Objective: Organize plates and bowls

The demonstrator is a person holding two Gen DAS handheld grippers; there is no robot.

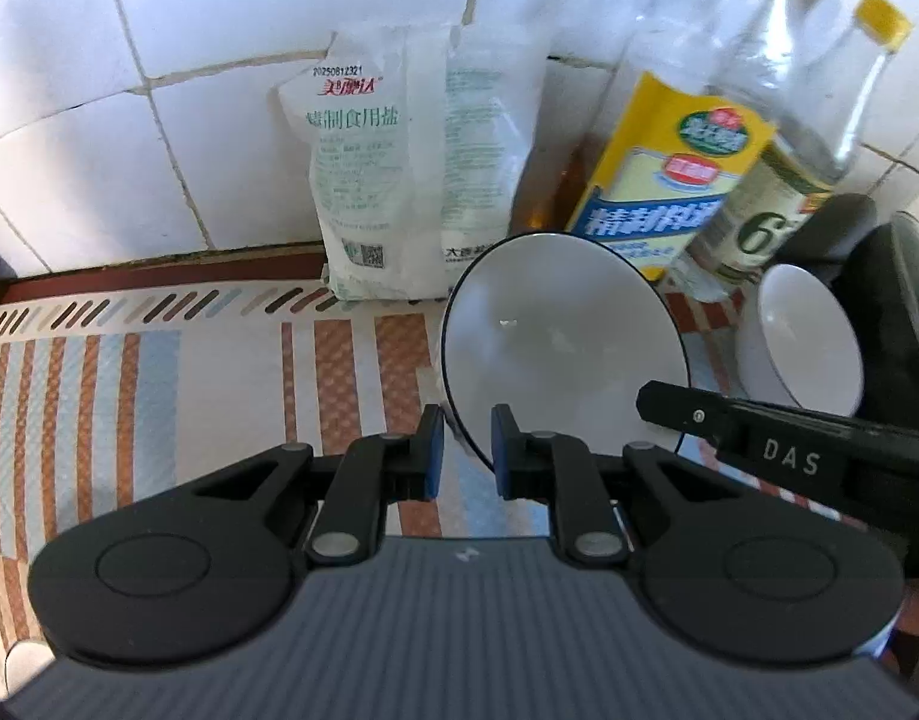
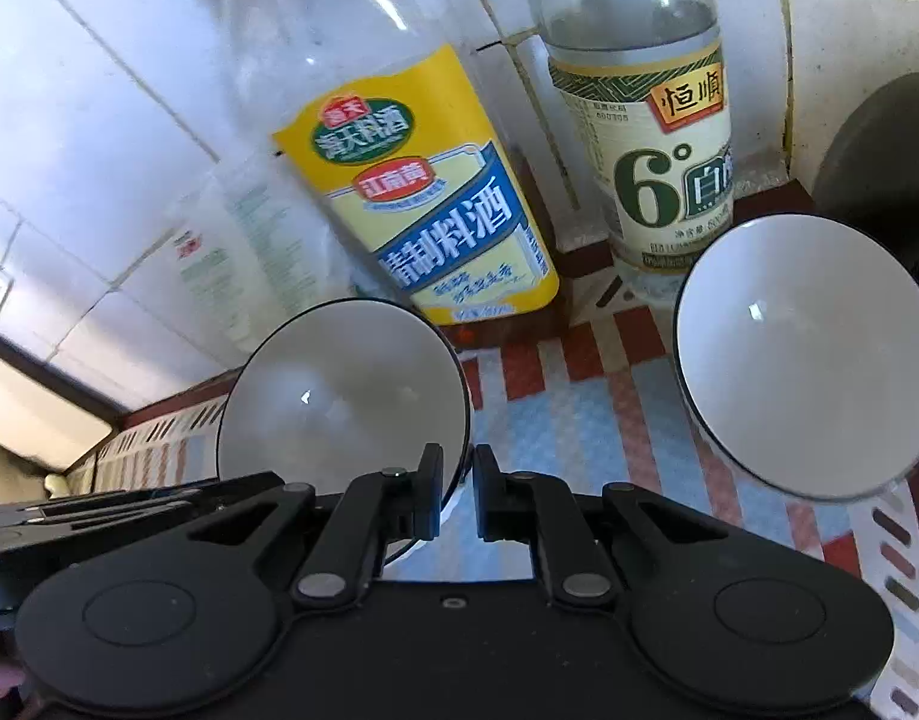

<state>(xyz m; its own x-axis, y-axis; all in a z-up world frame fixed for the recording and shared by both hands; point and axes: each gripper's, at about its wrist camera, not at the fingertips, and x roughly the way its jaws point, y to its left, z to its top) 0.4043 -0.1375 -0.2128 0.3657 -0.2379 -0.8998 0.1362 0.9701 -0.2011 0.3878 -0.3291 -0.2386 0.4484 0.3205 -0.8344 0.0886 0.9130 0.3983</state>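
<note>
A: Left gripper [image 1: 466, 450] is clamping the near rim of the left bowl [image 1: 555, 336], one finger [image 1: 432, 450] outside the wall and the other inside.

B: And the right gripper [image 2: 457, 492]?

A: It is closing on the same bowl [image 2: 345, 390], pinching the rim on the side away from the left one. In the left wrist view its finger [image 1: 687, 414] is reaching in from the right and lying on the bowl's rim.

B: Where is that bowl sitting?

A: It is resting on the striped mat [image 1: 159, 384], just in front of the salt bags [image 1: 411, 180] and the yellow-labelled bottle [image 2: 423, 210], which are leaning or standing against the tiled wall [image 1: 159, 90]. Whether the bowl is lifting off the mat, I cannot tell.

B: Any other dishes?

A: A second bowl [image 2: 807, 354] is sitting to the right, near the vinegar bottle [image 2: 657, 138], apart from the first bowl. Nothing is touching it. A dark object [image 1: 891, 324] is standing behind it.
</note>
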